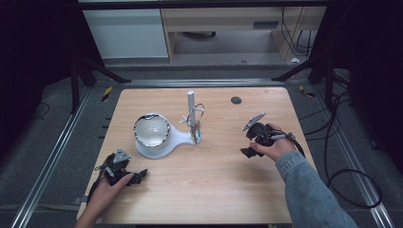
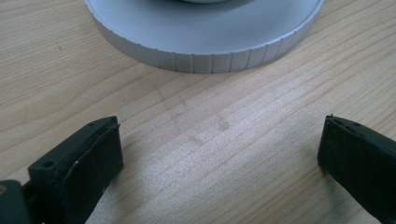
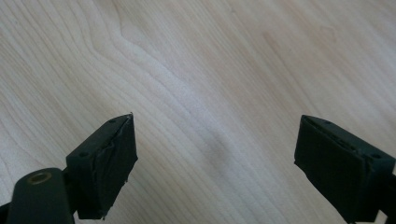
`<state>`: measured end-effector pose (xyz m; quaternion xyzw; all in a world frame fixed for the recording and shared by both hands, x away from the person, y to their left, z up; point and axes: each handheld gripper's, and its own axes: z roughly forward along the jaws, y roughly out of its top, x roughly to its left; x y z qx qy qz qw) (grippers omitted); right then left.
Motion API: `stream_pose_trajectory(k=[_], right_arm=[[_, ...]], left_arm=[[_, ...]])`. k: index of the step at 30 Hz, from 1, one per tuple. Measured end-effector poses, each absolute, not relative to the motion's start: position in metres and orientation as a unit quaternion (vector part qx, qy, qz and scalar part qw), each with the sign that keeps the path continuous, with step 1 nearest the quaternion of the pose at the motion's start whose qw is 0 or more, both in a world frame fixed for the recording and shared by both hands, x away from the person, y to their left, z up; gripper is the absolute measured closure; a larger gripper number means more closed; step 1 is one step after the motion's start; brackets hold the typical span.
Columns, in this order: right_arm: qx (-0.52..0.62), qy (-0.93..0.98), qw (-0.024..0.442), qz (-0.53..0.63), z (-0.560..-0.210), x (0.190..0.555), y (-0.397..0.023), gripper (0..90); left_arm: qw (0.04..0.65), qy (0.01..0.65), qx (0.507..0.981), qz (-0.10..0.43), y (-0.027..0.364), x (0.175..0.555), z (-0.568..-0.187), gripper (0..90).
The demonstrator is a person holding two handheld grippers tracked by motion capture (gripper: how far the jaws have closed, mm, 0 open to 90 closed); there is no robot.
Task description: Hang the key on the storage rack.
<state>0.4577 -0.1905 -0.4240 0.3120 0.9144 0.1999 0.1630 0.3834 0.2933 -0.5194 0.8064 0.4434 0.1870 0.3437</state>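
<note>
Beyond left tongs (image 2: 219, 154), white stand's base (image 2: 205, 42) cropped

In the left gripper view the grey ribbed base (image 2: 205, 42) is cut off by the top edge, so what stands on it is out of frame. In the high view the ring (image 1: 196, 115) hanging on the post (image 1: 190, 102) is too small to identify, and the left gripper (image 1: 138, 176) fingertips are too dark to separate.
</note>
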Motion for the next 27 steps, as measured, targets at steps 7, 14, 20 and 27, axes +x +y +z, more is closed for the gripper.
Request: stream_pose_trajectory(k=[7, 14, 20, 27], right_arm=[[0.321, 0.914, 0.147, 0.200, -0.444, 0.452, -0.194, 13.1], [0.354, 0.901, 0.139, 0.210, -0.467, 0.453, -0.208, 10.1], [0.389, 0.881, 0.142, 0.227, -0.480, 0.457, -0.222, 8.5], [0.416, 0.862, 0.139, 0.252, -0.491, 0.459, -0.230, 4.1]], left_arm=[[0.343, 0.443, 0.807, 0.187, 0.293, 0.383, -0.519, 0.0], [0.343, 0.443, 0.807, 0.187, 0.293, 0.383, -0.519, 0.0], [0.344, 0.443, 0.807, 0.187, 0.293, 0.383, -0.519, 0.0], [0.344, 0.443, 0.807, 0.187, 0.293, 0.383, -0.519, 0.0]])
